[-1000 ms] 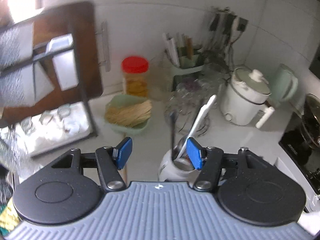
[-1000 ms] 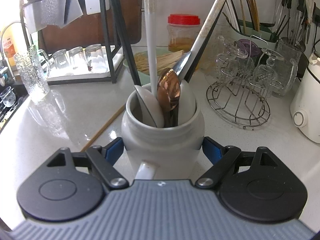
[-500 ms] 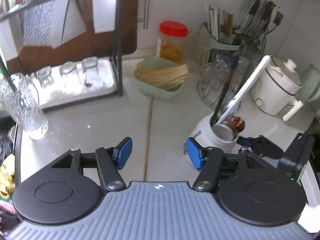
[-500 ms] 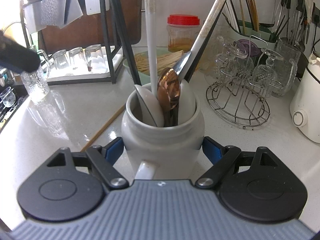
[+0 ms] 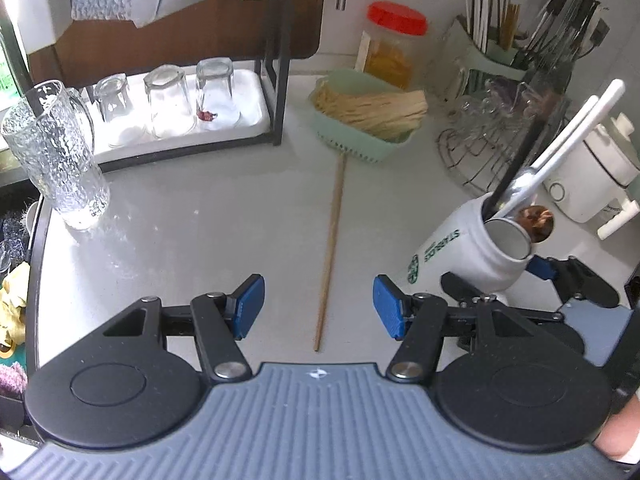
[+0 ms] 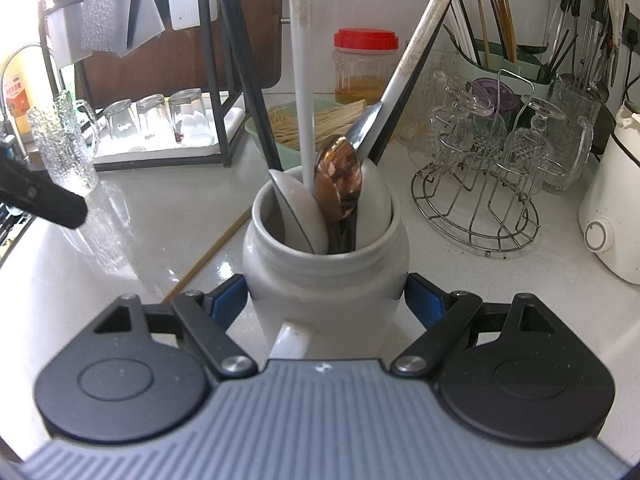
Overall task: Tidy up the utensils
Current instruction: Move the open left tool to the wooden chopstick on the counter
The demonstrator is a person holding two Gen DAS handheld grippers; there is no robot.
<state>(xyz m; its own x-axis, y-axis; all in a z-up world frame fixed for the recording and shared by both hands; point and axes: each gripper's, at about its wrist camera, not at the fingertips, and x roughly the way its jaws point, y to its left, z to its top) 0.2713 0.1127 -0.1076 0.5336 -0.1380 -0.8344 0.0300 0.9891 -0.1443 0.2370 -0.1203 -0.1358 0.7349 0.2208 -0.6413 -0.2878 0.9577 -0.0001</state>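
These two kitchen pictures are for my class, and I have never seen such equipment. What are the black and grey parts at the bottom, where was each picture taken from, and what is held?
No robot here: a person holds a two-finger gripper in each hand, with a camera on each looking forward along its fingers. The left camera shows the open left gripper above a wooden chopstick lying on the white counter. The right camera shows the right gripper closed on a white mug holding spoons and chopsticks. Behind stand a rack of glasses and a green basket.
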